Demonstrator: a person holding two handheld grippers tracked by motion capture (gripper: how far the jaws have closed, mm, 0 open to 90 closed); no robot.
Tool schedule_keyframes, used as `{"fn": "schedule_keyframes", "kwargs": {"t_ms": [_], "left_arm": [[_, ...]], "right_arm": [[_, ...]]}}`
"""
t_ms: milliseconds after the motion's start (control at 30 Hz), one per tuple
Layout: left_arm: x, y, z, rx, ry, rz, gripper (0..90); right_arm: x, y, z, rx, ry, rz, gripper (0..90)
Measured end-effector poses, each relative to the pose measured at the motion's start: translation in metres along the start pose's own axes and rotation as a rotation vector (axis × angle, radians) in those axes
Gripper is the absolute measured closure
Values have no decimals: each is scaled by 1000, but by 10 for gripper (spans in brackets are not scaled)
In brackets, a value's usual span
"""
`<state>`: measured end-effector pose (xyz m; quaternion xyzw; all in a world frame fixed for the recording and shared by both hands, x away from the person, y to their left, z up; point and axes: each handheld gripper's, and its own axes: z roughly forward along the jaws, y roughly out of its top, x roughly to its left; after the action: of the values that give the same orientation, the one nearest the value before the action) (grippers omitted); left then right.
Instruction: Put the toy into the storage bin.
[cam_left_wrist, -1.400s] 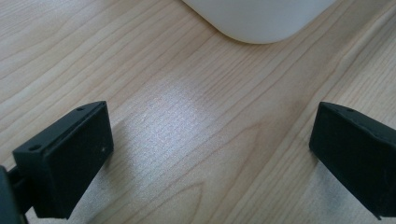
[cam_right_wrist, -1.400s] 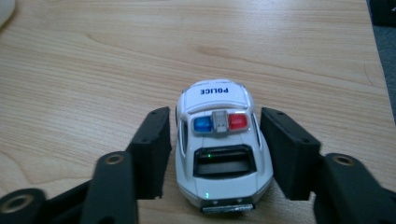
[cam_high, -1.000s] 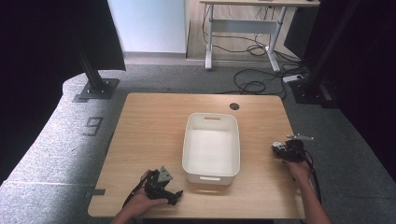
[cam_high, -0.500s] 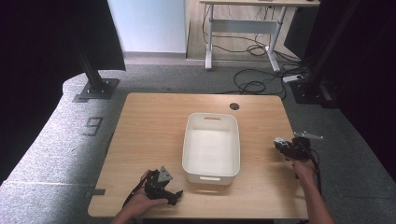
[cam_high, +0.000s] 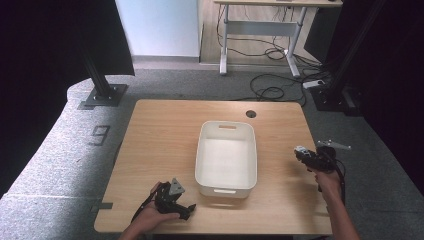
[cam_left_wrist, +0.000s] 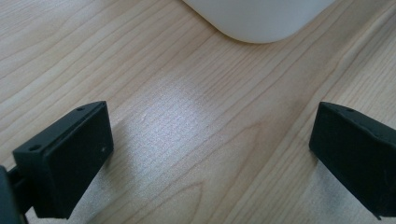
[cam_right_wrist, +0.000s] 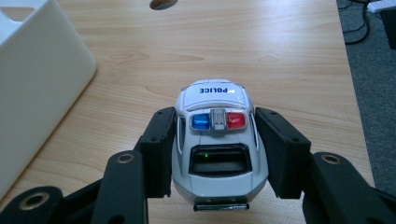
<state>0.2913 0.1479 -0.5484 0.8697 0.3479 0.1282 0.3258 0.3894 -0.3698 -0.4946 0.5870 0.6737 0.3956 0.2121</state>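
Wooden tabletop (cam_high: 165, 135), rectangular with rounded corners and a round cable hole (cam_high: 251, 114) near its far edge, standing on a grey carpeted floor (cam_high: 65, 150). White plastic bin (cam_high: 227, 186), open-topped with handle slots in its two short walls, set lengthwise at about the middle of the tabletop; in the left gripper view one rounded corner of it (cam_left_wrist: 261, 21) lies ahead of the fingers, and in the right gripper view its side wall (cam_right_wrist: 37, 88) rises at the left. Left gripper (cam_high: 172, 197), held in the person's left hand at the near edge of the tabletop, just beside the bin's near left corner; its fingers (cam_left_wrist: 70, 158) stand wide apart over bare wood, with nothing between them. Right gripper (cam_high: 307, 157), held in the person's right hand over the right edge of the tabletop, well apart from the bin's right wall; its fingers (cam_right_wrist: 161, 149) are closed on the flanks of the toy police car (cam_right_wrist: 217, 144). Toy police car, white, with a blue and a red roof light and the word POLICE on its bonnet, clamped lengthwise between the right fingers, nose pointing away from the camera, above the wood to the right of the bin.
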Motion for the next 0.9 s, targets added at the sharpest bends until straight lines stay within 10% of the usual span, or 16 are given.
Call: {"fn": "schedule_keyframes", "kwargs": {"t_ms": [900], "left_arm": [[0, 0, 0, 2, 0, 0, 0]], "right_arm": [[26, 12, -16, -38, 53, -65, 501]]}}
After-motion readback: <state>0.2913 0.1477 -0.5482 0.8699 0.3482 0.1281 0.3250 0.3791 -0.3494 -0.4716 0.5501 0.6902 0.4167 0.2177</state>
